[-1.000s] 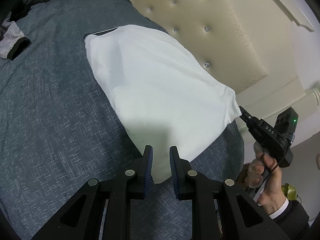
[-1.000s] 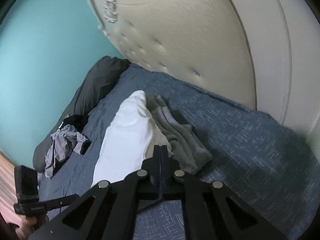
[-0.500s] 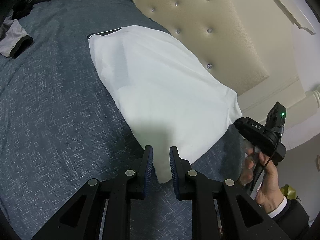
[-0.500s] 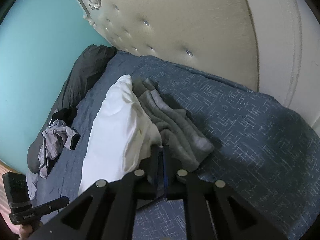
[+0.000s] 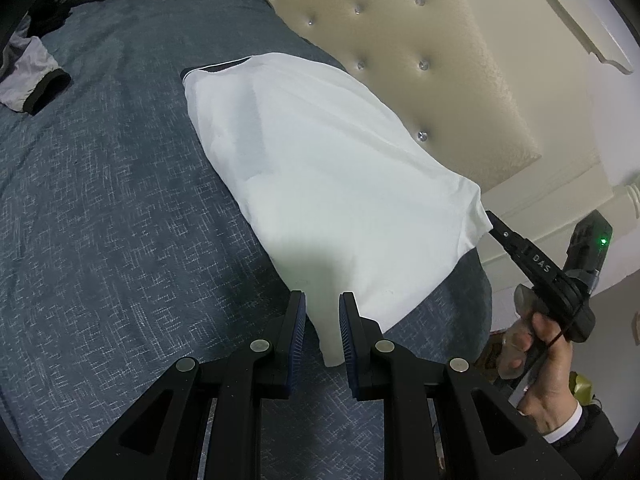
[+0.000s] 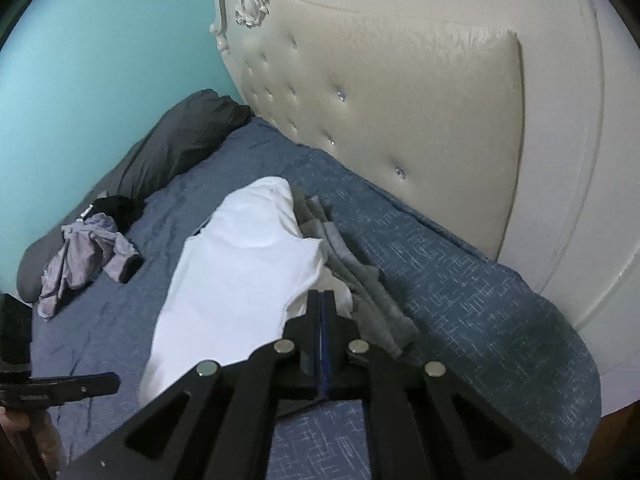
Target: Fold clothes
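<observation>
White T-shirt (image 5: 328, 184) spread on blue bedspread (image 5: 104, 208), stretched flat for folding. Right gripper (image 6: 322, 300) clamped on one hem corner; left gripper (image 5: 322, 312) slightly parted, straddling the other corner, apparently not yet pinching.

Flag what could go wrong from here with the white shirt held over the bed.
1. The left gripper is open around the white shirt corner, so that corner may drop.
2. The right gripper pinches only an edge; tension could pull it free.
3. The grey garment lies partly under the shirt and could get caught in the fold.
</observation>
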Demonstrator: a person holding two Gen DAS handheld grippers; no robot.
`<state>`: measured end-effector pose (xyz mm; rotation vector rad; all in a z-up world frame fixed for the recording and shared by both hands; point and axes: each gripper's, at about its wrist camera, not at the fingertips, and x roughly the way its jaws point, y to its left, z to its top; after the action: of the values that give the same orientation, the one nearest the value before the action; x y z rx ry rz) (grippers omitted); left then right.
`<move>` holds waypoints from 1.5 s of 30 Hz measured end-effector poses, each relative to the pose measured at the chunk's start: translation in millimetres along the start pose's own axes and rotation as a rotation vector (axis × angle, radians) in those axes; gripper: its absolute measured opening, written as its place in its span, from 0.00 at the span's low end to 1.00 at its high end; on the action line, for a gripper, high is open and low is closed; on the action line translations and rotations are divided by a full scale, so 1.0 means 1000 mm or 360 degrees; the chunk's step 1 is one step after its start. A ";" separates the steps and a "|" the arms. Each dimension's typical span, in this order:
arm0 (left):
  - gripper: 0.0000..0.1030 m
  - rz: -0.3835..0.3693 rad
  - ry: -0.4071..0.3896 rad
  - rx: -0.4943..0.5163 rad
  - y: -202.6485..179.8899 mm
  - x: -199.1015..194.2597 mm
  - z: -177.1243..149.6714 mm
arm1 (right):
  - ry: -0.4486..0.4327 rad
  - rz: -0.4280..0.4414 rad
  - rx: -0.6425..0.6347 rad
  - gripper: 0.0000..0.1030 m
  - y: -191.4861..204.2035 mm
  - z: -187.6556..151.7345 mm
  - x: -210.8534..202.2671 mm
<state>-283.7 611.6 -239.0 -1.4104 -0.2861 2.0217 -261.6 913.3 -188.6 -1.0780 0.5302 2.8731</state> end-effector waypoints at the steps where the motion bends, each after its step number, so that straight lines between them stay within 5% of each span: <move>1: 0.19 -0.0002 0.0000 -0.0001 0.000 0.000 0.000 | 0.0006 0.0010 0.0012 0.00 -0.003 0.000 0.001; 12: 0.18 -0.0001 -0.0013 -0.0008 0.002 -0.007 0.003 | 0.0167 -0.0062 0.0228 0.02 -0.040 -0.002 0.041; 30: 0.19 -0.0001 -0.0010 -0.0012 0.007 -0.010 0.004 | -0.0083 0.0233 -0.0199 0.02 0.031 -0.019 0.012; 37: 0.19 -0.0001 -0.0014 -0.0013 0.008 -0.011 0.005 | -0.0072 0.0306 -0.0194 0.02 0.034 -0.026 0.009; 45: 0.19 -0.0001 -0.0016 -0.0018 0.009 -0.012 0.004 | -0.0062 0.0180 0.0004 0.02 0.011 -0.025 0.014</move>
<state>-288.1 597.6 -233.0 -1.4071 -0.3024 2.0304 -257.6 893.2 -211.8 -1.0210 0.6116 2.9826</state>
